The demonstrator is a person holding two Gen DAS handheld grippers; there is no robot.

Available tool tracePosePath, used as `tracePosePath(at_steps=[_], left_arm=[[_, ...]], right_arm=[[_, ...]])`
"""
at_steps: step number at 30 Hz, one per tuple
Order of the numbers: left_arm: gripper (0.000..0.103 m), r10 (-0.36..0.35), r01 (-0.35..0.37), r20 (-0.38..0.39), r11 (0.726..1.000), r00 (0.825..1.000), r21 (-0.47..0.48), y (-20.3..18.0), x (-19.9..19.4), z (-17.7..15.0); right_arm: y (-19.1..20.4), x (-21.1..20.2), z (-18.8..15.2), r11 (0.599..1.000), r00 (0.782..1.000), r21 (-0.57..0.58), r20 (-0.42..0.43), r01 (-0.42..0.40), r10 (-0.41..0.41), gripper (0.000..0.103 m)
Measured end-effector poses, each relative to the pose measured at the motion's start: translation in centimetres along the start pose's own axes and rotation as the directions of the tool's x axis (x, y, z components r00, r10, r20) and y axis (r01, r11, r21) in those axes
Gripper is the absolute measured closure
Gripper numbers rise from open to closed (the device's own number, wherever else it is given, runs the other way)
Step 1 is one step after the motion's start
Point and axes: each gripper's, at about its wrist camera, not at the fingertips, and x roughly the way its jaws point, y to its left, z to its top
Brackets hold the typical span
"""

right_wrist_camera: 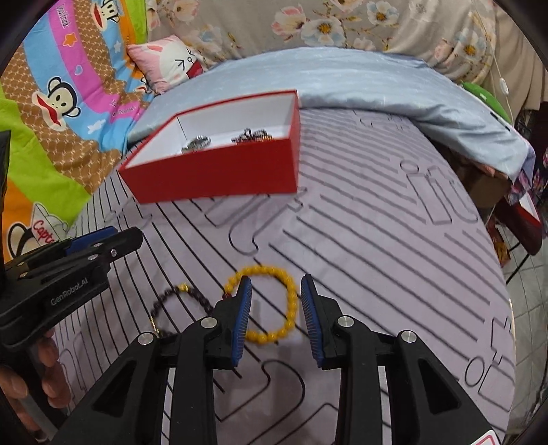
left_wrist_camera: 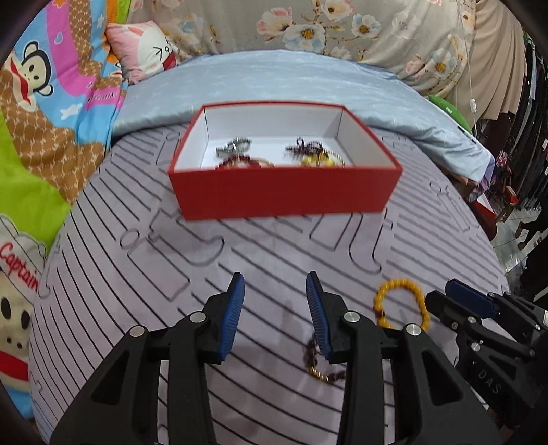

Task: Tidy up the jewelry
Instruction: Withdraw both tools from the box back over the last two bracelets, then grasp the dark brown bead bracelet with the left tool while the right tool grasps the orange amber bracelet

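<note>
Yellow bracelet (right_wrist_camera: 270, 304) lies flat, this side of red box (right_wrist_camera: 219, 178), directly under right gripper (right_wrist_camera: 275, 308), jaws open and empty. Left gripper (left_wrist_camera: 275, 308) also open, nothing held, hanging beside dark bracelet (left_wrist_camera: 316, 359).

A home bedroom is being shown: a bed is being covered by a grey striped mat (left_wrist_camera: 239, 260) and a pale blue quilt (left_wrist_camera: 274, 78). A cartoon monkey blanket (left_wrist_camera: 44, 113), a pink cushion (left_wrist_camera: 144, 44) and a floral cloth (left_wrist_camera: 359, 27) are being seen around it.
</note>
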Motion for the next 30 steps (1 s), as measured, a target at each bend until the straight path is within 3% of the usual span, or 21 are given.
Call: tracePosePath(at_steps=[13,30], left_arm=[[0.064,-0.007,0.008,-0.063,1.000,0.998,0.015,-1.4,1.9,-3.3],[0.053,0.050,-0.049,-0.004,0.997,0.999,0.063,-2.7,2.6,-3.7]], right_arm=[[-0.1,1.6,-1.0,1.000,0.999,-0.011,-0.030,0.023,-0.023,0.073],[0.4,2.4,-1.3,0.998,0.999,-0.041,-0.010,0.039,-0.039,0.073]])
